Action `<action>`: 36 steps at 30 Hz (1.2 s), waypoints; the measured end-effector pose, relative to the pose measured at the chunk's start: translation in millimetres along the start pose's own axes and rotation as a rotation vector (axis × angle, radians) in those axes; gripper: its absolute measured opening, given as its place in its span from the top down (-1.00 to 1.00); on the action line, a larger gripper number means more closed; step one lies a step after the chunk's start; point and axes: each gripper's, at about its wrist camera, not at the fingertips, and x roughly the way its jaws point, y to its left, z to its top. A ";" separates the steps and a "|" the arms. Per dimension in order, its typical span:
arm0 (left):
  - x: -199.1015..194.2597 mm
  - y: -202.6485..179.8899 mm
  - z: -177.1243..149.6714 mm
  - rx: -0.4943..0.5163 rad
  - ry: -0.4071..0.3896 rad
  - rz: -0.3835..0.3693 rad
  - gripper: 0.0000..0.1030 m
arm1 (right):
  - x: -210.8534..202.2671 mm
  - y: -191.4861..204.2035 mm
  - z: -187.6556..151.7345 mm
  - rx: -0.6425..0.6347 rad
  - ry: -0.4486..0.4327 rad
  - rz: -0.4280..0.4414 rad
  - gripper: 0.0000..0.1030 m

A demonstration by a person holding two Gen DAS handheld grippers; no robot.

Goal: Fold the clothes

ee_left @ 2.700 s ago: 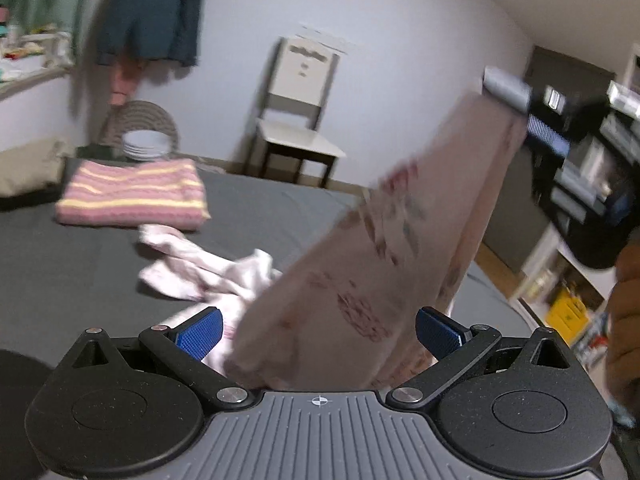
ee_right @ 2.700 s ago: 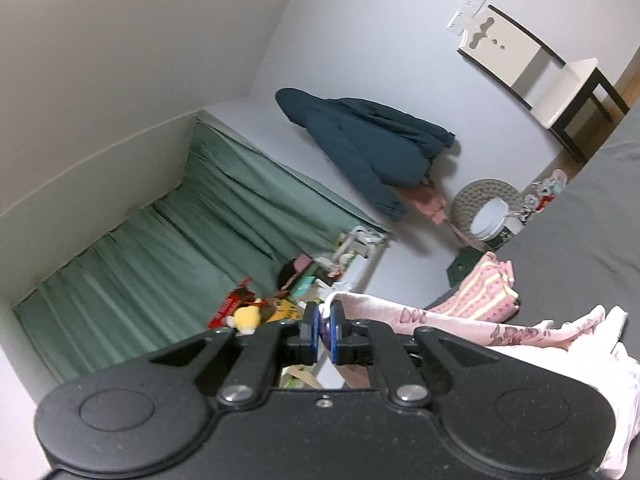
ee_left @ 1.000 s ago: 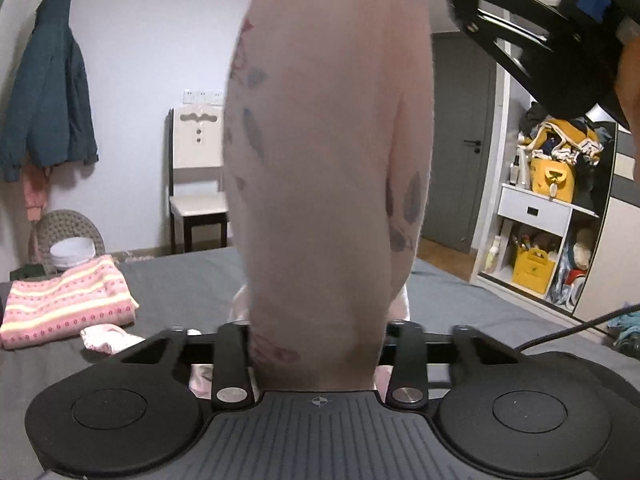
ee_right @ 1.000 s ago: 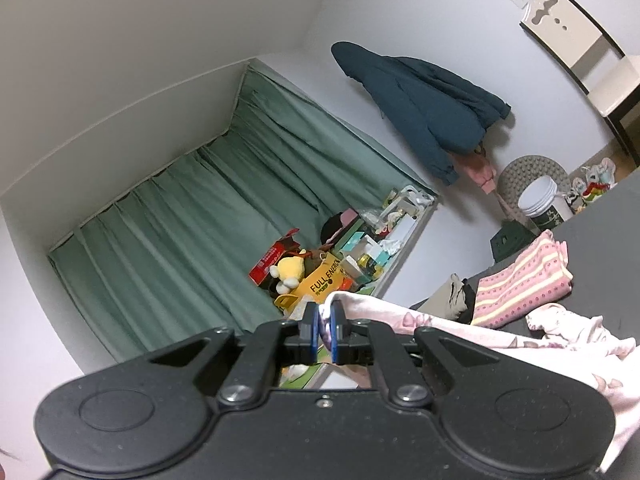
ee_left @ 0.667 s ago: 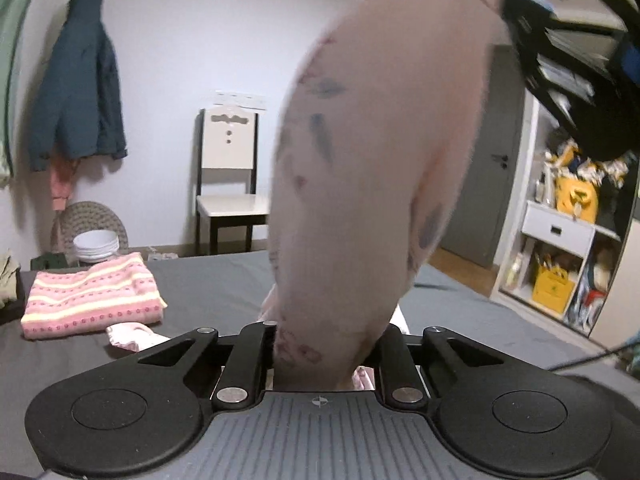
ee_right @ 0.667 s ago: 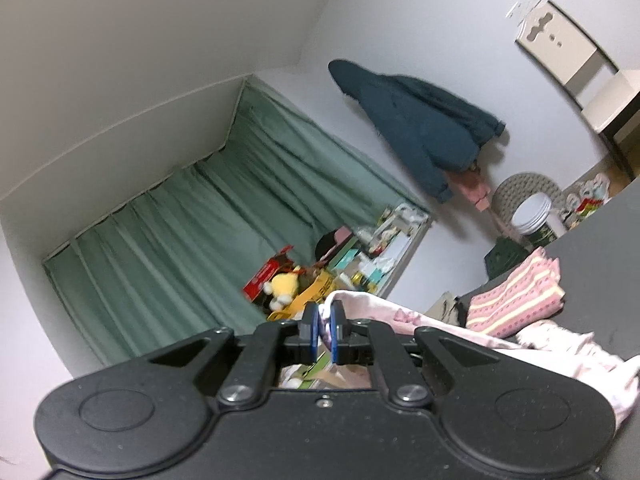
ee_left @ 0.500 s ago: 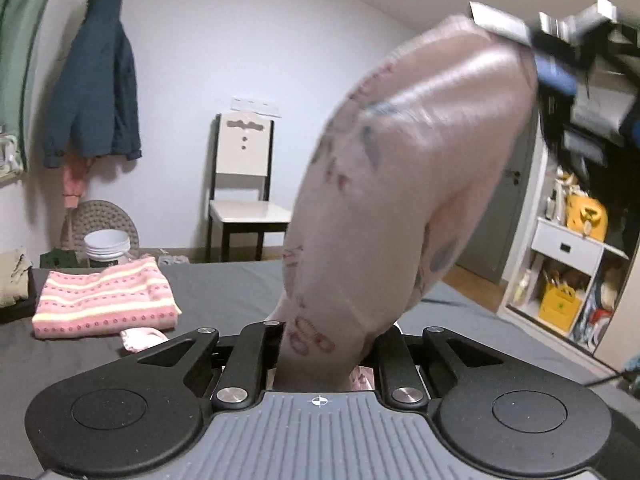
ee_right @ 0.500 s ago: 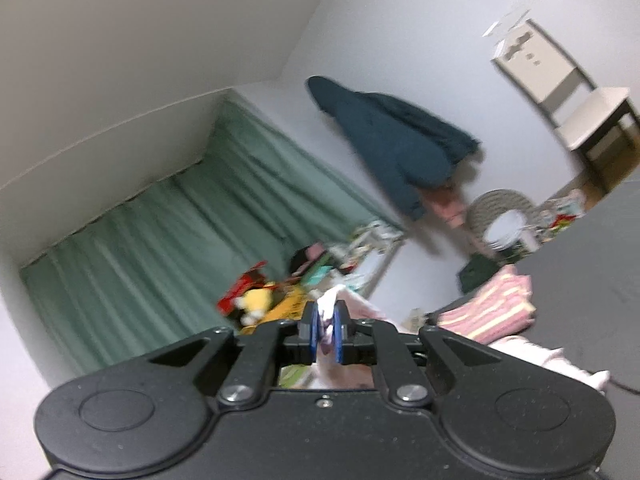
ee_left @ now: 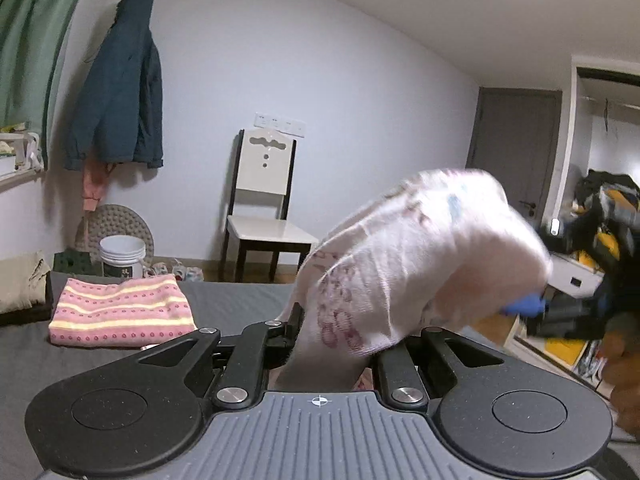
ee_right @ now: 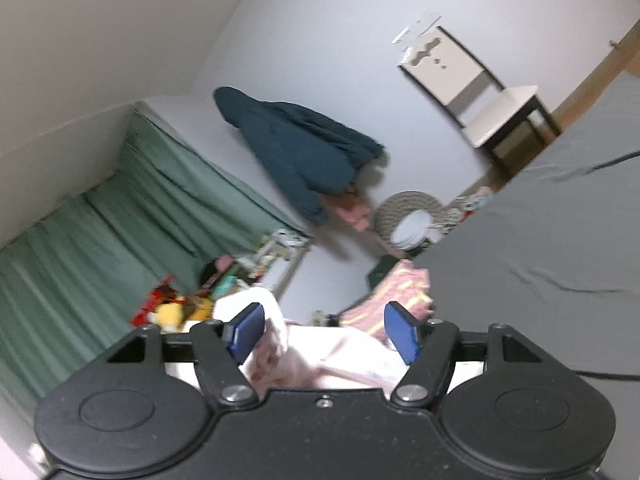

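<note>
From the left wrist view, the left gripper (ee_left: pixel 332 344) has its jaws clenched on the pale pink printed garment (ee_left: pixel 404 264), which arches up and over to the right, above the dark bed (ee_left: pixel 24 360). The right gripper (ee_left: pixel 560 312) shows at the far right as a blur, a blue pad just at the cloth's far edge. A folded pink striped piece (ee_left: pixel 120 308) lies well apart on the bed.

From the right wrist view, the right gripper (ee_right: pixel 324 334) stands with its jaws released, blue pads wide apart, and the garment (ee_right: pixel 320 360) lies loose between and under them; whether cloth touches either pad I can't quite make out through the blur.

To my eye, the fold wants the left end kept pinched and low while the right takes a fresh hold on an edge, not a bunched handful, then both lay it flat on the bed.
</note>
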 end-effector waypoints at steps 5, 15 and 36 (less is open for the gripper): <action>-1.2 2.8 6.9 -0.009 -0.017 0.004 0.73 | 14.3 5.5 -18.8 -0.144 0.082 -0.097 -0.28; -6.0 -7.1 14.8 0.009 -0.037 -0.030 0.73 | 52.1 34.5 -65.7 -0.411 0.191 -0.113 -0.41; -19.6 -27.5 10.2 0.007 -0.046 -0.115 0.73 | 53.7 37.7 -40.1 -0.300 0.079 -0.041 0.70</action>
